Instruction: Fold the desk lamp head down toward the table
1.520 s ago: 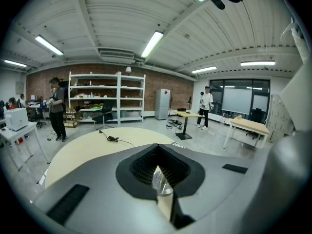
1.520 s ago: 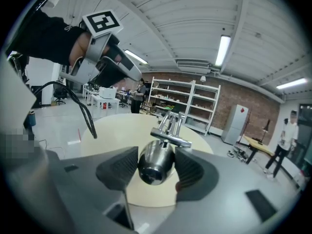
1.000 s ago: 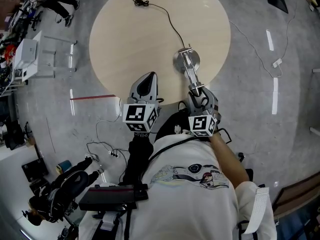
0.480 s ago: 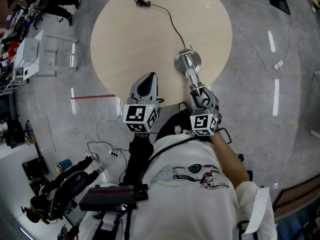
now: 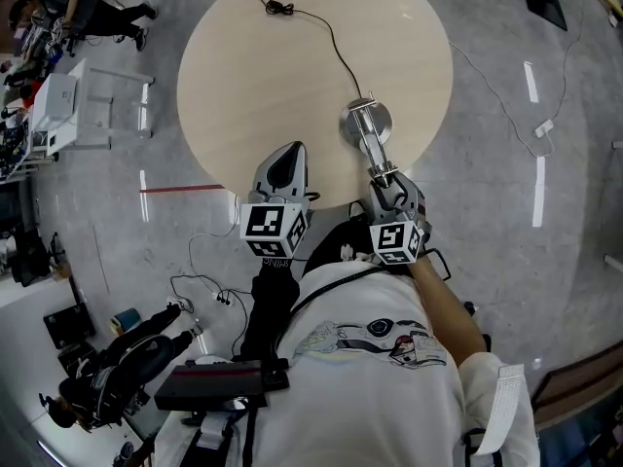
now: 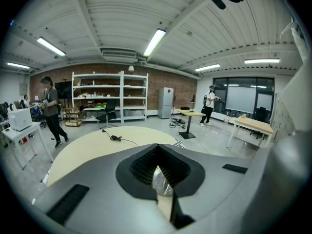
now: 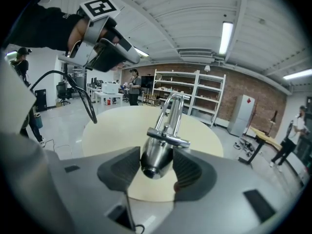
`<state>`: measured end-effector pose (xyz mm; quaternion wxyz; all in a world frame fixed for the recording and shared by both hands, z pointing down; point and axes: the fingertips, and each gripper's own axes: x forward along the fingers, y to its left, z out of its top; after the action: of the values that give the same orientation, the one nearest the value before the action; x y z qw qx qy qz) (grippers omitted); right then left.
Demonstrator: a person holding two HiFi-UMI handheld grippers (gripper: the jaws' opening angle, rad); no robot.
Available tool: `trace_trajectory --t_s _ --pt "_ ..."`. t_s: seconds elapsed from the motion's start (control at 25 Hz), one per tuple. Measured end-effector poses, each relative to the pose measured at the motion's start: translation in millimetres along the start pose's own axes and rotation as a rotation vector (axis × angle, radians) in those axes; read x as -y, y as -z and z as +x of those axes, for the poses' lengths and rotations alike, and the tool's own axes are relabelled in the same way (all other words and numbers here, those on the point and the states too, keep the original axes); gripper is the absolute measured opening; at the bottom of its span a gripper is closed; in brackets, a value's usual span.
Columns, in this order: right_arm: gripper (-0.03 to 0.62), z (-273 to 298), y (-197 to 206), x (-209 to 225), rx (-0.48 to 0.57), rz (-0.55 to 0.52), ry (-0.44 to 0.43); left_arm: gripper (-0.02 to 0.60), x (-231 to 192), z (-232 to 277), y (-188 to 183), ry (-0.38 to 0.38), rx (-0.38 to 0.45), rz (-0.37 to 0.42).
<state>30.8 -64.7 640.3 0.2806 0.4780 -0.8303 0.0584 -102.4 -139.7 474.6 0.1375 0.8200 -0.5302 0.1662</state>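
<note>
The chrome desk lamp stands near the front right edge of the round beige table [image 5: 273,76], its round base [image 5: 365,120] on the top and its twin-rod arm [image 5: 371,145] leaning toward me. My right gripper [image 5: 385,179] is at the arm's near end. In the right gripper view the bullet-shaped lamp head [image 7: 157,155] sits between the jaws of this gripper [image 7: 154,167], which are closing, both dark pads against its sides. My left gripper [image 5: 283,160] hovers over the table's front edge, shut and holding nothing [image 6: 164,191].
The lamp's black cord [image 5: 331,42] runs across the table to a plug [image 5: 275,6] at the far side. A white cart [image 5: 54,105] stands left of the table, with loose cables [image 5: 195,290] and red tape [image 5: 180,189] on the floor. People stand far off.
</note>
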Motion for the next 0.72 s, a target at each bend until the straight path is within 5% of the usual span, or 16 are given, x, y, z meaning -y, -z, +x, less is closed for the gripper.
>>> trace_trajectory --t_s 0.32,0.52,0.72 --pt "0.216 -29.1 12.6 17.8 -0.003 -0.034 -0.179 0.003 20.7 19.0 -6.7 -0.011 0.020 -0.012" --pt "0.209 -69.4 -13.1 56.6 0.028 -0.012 -0.111 0.003 14.1 21.0 -26.5 -0.009 0.073 -0.024" --pt "0.032 -72.4 -108.5 109.0 0.206 0.090 -0.038 0.002 -14.1 4.0 -43.0 -0.086 0.146 -0.047"
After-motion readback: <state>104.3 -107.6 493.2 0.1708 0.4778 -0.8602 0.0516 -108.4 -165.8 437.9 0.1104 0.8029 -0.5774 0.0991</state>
